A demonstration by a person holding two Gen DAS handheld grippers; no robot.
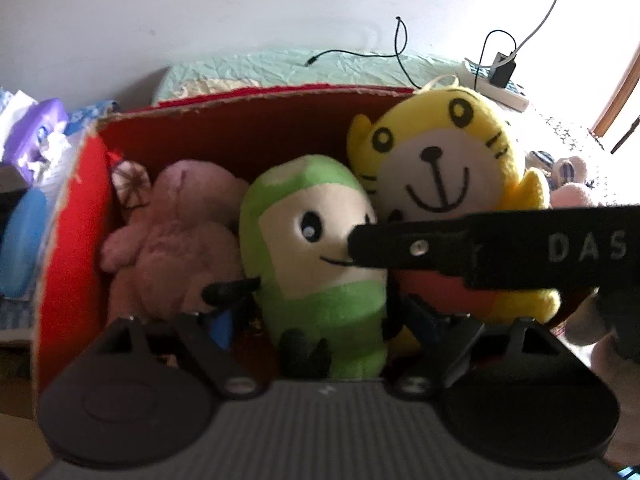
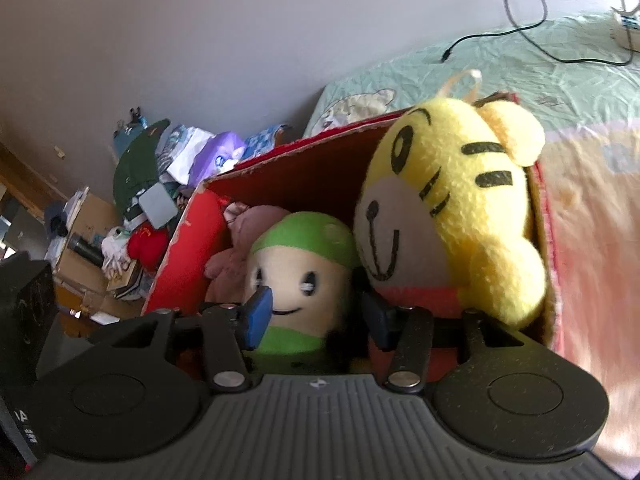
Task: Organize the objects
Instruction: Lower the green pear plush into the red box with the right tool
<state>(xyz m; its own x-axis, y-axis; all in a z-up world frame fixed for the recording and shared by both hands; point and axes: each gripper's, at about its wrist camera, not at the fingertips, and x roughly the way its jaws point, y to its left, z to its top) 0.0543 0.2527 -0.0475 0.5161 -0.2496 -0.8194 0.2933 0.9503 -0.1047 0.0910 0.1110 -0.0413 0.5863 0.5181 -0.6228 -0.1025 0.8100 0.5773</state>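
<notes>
A red cardboard box (image 1: 80, 208) on the bed holds three plush toys. A pink plush (image 1: 176, 232) lies at the left, a green plush (image 1: 320, 216) stands in the middle, and a yellow tiger plush (image 1: 448, 152) leans at the right. My left gripper (image 1: 326, 324) is open, its blue pads apart from the green plush's lower body on either side. My right gripper (image 2: 319, 318) is shut on the green plush (image 2: 296, 276) at face height. One of the right gripper's fingers (image 1: 400, 248) crosses the left wrist view from the right. The tiger plush (image 2: 460, 208) rests against the box's (image 2: 180, 256) right wall.
The mint bedsheet (image 2: 520, 64) behind the box carries a black cable (image 1: 400, 52) and a white power strip (image 1: 504, 92). A cluttered pile of bags and boxes (image 2: 152, 200) stands left of the box. More plush toys (image 1: 568, 196) lie outside the box at the right.
</notes>
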